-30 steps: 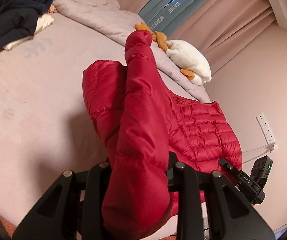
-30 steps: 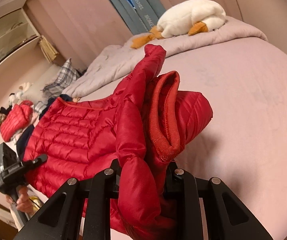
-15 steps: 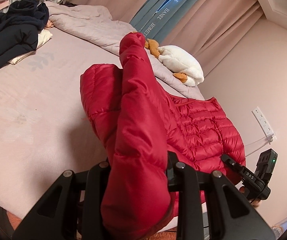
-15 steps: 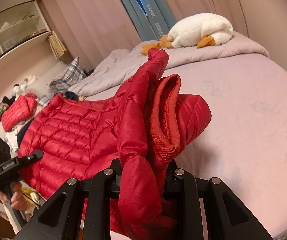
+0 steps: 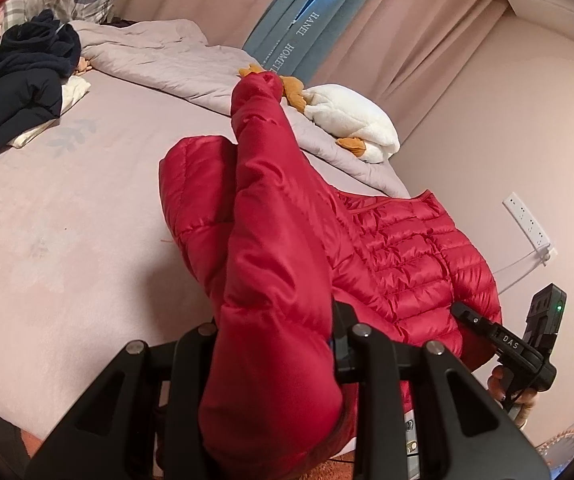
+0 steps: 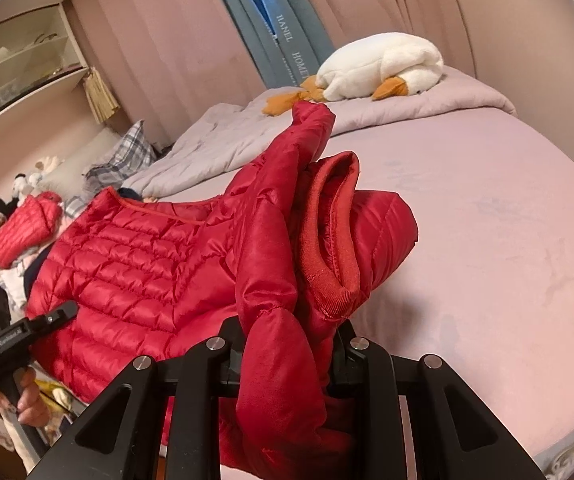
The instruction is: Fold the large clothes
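The red quilted down puffer jacket point(image 5: 399, 248) lies partly on the pale pink bed point(image 5: 67, 220) near its edge, with its body spread flat and one side lifted and doubled over toward the middle. The left tongs point(image 5: 275, 344) are closed tight on a fat bunch of the glossy shell, a sleeve rising from them up toward the far bedding. The right tongs point(image 6: 287, 344) are likewise pinched shut on a gathered fold, with the ribbed knit cuff point(image 6: 327, 252) standing open just above them. This garment looks light, soft and springy: the filling should compress under the jaws and then push back, and the slick nylon shell is likely to slide out of a shallow grip, so a deep bite across a seam or the cuff ribbing seems the safest hold. Once laid down, a fold will probably puff open unless it is pressed flat. Beyond the jacket, a white plush goose with orange feet point(image 6: 383, 68) rests on a crumpled grey-lilac duvet point(image 5: 159, 60) at the far side. A heap of dark navy clothing point(image 5: 15, 92) sits well apart on the bed, and a second red puffer bundle point(image 6: 27, 228) lies farther off. The stretch of bed just beside the lifted fold looks free, so nothing close seems to block laying it over.
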Motion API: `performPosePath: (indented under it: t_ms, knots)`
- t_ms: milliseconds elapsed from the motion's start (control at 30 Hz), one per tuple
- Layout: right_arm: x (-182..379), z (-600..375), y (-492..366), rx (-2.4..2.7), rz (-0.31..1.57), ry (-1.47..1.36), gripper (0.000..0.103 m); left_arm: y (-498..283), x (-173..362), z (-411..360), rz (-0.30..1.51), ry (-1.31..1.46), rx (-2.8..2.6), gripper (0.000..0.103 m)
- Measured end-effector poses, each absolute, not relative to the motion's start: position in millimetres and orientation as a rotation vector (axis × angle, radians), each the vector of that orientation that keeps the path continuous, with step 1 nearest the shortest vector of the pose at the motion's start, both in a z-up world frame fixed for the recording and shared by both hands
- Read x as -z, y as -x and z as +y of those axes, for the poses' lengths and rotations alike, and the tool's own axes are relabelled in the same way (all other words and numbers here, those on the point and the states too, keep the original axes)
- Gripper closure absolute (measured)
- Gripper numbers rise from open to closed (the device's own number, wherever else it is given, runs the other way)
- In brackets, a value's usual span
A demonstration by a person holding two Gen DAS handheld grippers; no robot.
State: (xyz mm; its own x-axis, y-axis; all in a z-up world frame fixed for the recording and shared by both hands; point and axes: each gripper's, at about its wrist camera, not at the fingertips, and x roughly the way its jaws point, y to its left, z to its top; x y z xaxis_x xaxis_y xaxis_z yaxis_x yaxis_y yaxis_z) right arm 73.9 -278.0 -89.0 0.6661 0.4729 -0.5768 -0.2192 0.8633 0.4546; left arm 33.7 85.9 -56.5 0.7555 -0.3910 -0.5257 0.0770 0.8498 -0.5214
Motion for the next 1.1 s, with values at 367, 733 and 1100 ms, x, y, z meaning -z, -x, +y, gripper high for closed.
performPosePath:
  t_ms: [367,733,1100]
  knots:
    - [91,-269,-85,-0.291,0.723,-0.309,0.076,-71,65,55,0.670,0.342,0.185,0.074]
    - [125,-256,-137,-0.242,0.765,-0.290,0.076,-119,94,36,0.679,0.241,0.100,0.074]
    - [174,-256,-150,-0.164,0.903,-0.267,0.075,-144,168,56,0.856,0.272,-0.004,0.070]
